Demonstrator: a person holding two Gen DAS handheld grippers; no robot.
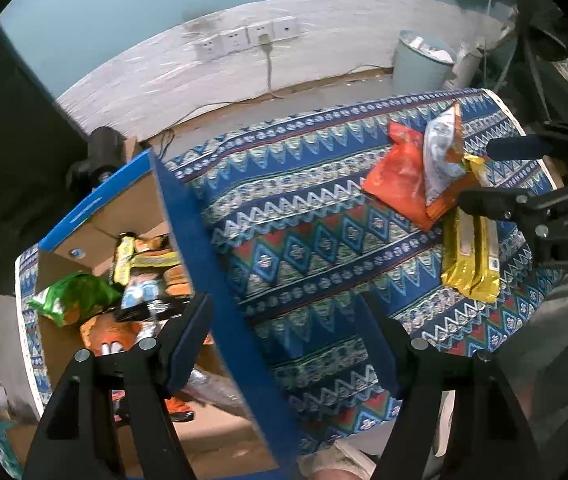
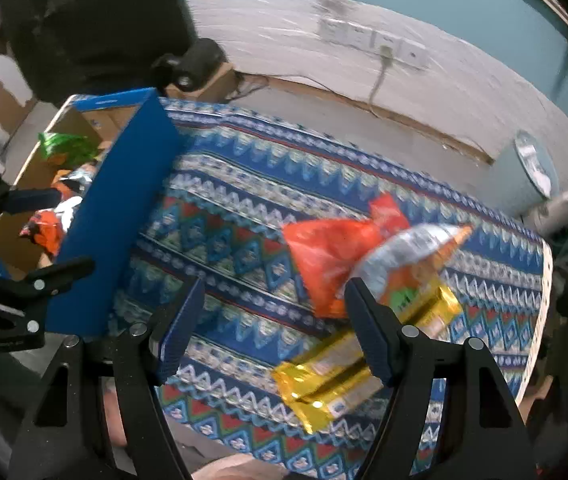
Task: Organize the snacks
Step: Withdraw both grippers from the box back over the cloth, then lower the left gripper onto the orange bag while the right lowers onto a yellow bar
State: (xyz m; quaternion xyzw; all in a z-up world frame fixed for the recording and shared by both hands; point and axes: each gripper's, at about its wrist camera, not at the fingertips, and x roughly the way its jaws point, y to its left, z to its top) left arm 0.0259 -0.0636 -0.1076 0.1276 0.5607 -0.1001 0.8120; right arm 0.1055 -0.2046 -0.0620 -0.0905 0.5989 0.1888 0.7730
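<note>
A blue cardboard box [image 1: 188, 216] stands at the left of the patterned table and holds several snack packs, among them a green bag [image 1: 72, 300]. The box [image 2: 124, 216] also shows in the right wrist view. On the right lie an orange bag [image 1: 400, 180], a silver-and-orange bag [image 1: 442, 152] and a gold pack [image 1: 472, 256]. My left gripper [image 1: 284, 344] is open and empty over the box's right wall. My right gripper [image 2: 272, 320] is open and empty, just short of the orange bag [image 2: 328, 256], the silver bag [image 2: 404, 256] and the gold pack [image 2: 324, 380].
The patterned tablecloth [image 1: 304, 240] covers the table. A pale waste bin [image 1: 420, 64] stands on the floor beyond the table's far right. Wall sockets [image 1: 244, 38] with a plugged cable are on the far wall. A dark object [image 1: 100, 152] sits behind the box.
</note>
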